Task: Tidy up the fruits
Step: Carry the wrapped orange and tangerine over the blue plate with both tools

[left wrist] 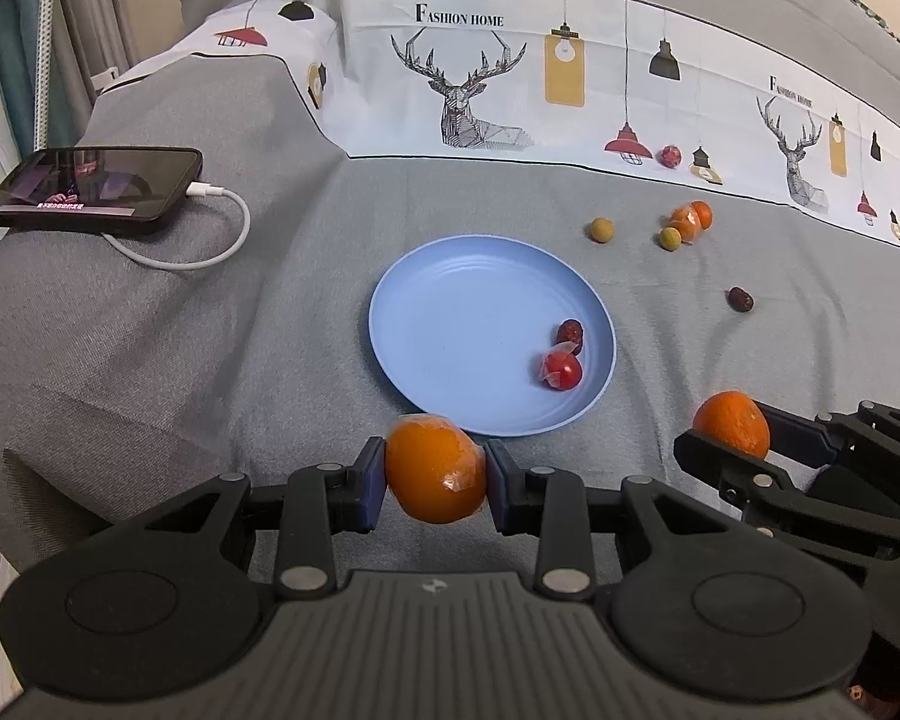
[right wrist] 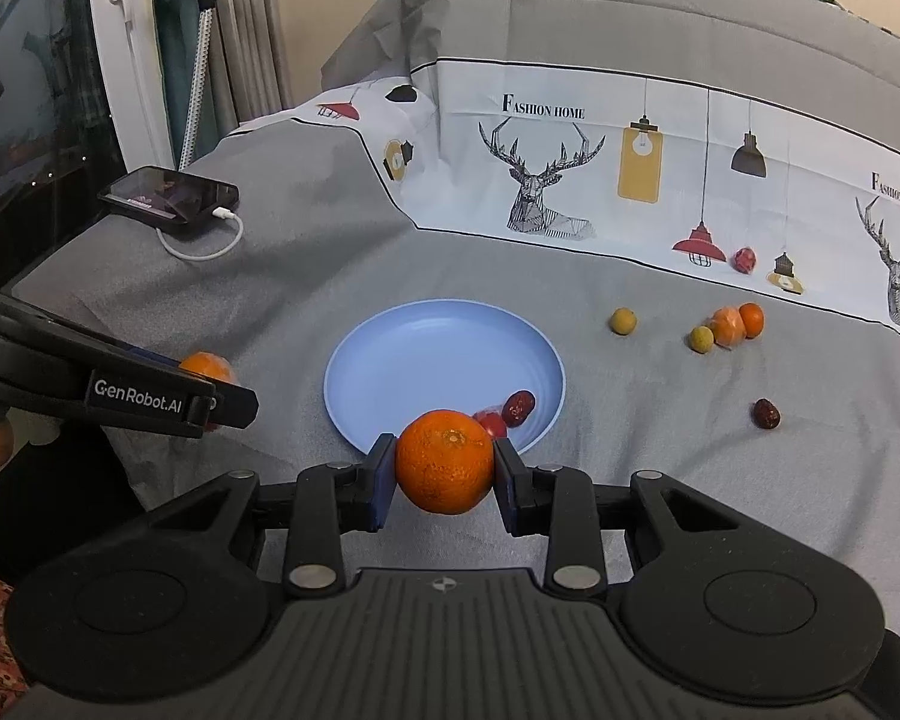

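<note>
My left gripper [left wrist: 433, 474] is shut on a plastic-wrapped orange [left wrist: 435, 465], held just short of the near rim of the blue plate [left wrist: 450, 300]. My right gripper [right wrist: 444, 468] is shut on a bare orange [right wrist: 444, 461] at the plate's [right wrist: 426, 360] near right rim. Each gripper shows in the other's view with its fruit: the bare orange [left wrist: 732, 423] and the wrapped orange [right wrist: 207, 367]. On the plate lie a wrapped red fruit [left wrist: 561, 369] and a dark red date [left wrist: 570, 333].
Loose on the grey cloth beyond the plate: two yellowish round fruits [left wrist: 601, 230] [left wrist: 669, 238], a pair of small oranges [left wrist: 693, 217], another date [left wrist: 740, 299], and a wrapped red fruit [left wrist: 669, 156] on the printed cloth. A phone [left wrist: 93, 189] with a white cable lies at left.
</note>
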The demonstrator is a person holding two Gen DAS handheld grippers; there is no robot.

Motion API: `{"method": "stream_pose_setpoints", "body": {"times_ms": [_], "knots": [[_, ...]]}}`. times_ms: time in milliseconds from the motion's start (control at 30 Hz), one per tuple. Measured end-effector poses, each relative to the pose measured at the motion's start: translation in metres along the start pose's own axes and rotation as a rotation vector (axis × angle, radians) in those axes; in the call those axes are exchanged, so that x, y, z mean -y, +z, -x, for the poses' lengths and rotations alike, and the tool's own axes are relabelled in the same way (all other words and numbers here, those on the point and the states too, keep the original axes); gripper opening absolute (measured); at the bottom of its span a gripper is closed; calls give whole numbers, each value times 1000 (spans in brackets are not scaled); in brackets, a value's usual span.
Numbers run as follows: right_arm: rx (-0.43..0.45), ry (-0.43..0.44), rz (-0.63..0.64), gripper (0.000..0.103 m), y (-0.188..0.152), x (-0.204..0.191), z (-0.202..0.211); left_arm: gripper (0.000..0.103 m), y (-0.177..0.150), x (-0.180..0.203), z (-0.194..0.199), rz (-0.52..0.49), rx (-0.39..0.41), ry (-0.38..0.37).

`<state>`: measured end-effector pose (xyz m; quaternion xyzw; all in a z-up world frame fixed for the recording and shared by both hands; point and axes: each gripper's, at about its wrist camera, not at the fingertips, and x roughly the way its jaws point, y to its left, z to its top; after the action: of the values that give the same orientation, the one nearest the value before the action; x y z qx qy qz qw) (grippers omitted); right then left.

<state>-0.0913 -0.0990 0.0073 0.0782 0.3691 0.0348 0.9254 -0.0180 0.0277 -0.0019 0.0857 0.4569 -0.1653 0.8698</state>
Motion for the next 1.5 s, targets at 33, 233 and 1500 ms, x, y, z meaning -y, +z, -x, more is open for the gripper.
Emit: {"method": "stream_pose_setpoints", "body": {"times_ms": [33, 233, 1500], "knots": [[-2, 0, 0, 35, 0, 0, -1, 38, 0, -1, -1, 2, -1, 0], [-17, -1, -2, 35, 1, 2, -8, 38, 6, -6, -7, 18, -2, 7], [-108, -16, -30, 35, 25, 30, -139, 38, 85, -3, -127, -62, -59, 34]]}}
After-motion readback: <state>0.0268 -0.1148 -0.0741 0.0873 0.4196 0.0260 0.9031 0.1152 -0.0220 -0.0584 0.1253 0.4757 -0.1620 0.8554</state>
